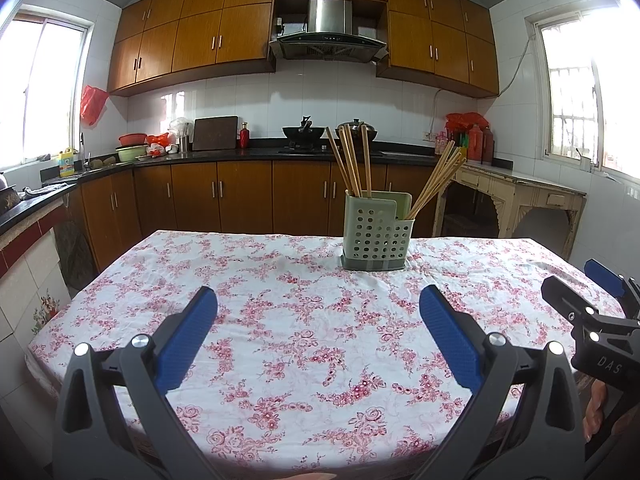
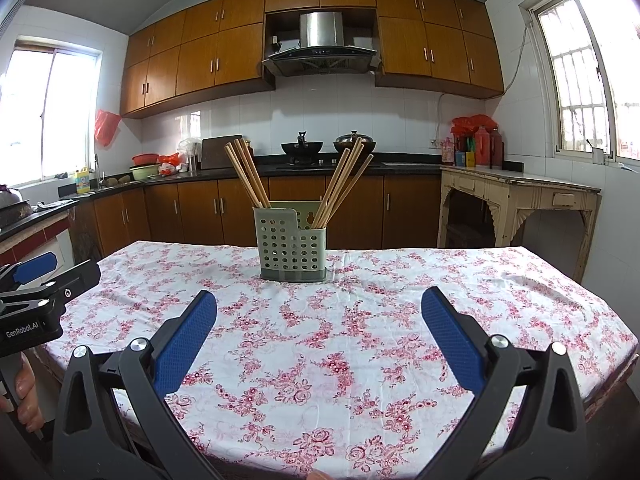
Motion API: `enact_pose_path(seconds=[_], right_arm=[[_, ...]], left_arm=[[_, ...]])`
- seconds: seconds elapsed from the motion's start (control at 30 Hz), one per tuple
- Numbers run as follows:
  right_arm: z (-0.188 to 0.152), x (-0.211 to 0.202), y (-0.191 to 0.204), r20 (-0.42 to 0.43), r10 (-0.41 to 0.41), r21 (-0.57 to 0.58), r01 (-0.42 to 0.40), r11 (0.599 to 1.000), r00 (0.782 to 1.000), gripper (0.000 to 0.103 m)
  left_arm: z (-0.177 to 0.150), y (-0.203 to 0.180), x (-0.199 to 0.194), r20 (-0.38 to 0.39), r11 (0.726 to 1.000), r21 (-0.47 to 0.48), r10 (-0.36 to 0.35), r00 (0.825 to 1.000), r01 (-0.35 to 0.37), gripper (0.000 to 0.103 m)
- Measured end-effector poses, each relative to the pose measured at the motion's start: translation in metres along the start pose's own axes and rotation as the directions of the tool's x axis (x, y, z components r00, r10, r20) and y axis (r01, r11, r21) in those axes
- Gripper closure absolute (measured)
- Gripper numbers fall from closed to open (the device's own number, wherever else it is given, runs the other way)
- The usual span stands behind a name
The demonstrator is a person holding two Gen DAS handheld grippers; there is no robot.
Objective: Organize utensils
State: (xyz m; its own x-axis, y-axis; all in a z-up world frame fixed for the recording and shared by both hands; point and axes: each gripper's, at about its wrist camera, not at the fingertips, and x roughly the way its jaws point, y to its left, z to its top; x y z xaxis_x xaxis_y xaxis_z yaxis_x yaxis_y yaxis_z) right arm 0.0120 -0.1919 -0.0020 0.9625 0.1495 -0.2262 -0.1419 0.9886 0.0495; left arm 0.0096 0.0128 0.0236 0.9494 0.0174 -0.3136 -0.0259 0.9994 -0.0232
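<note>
A pale green perforated utensil holder [image 1: 376,236] stands on the far middle of the table with the floral cloth [image 1: 280,320]. Several wooden chopsticks [image 1: 352,164] stand in its taller left part, and several more [image 1: 438,178] lean right in its lower right part. The holder also shows in the right wrist view [image 2: 292,240], with chopsticks in both parts [image 2: 248,174] [image 2: 344,182]. My left gripper [image 1: 318,304] is open and empty over the near table. My right gripper [image 2: 319,306] is open and empty too, and shows at the right edge of the left wrist view [image 1: 576,284].
The table's front edge lies just below both grippers. Behind the table runs a dark kitchen counter [image 1: 240,154] with wooden cabinets, a wok and pots. An old cream side table [image 2: 516,192] stands at the right wall. The left gripper shows at the left edge [image 2: 52,270].
</note>
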Motion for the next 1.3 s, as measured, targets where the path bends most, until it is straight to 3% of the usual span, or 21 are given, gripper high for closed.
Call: enact_pose_path(seconds=[1.3], right_arm=[[-0.0002, -0.0003, -0.0014, -0.003, 0.0, 0.002, 0.0, 1.0, 1.0, 0.002]], left_arm=[[-0.0033, -0.0004, 0.0005, -0.007, 1.0, 0.0, 0.005, 1.0, -0.005, 0.004]])
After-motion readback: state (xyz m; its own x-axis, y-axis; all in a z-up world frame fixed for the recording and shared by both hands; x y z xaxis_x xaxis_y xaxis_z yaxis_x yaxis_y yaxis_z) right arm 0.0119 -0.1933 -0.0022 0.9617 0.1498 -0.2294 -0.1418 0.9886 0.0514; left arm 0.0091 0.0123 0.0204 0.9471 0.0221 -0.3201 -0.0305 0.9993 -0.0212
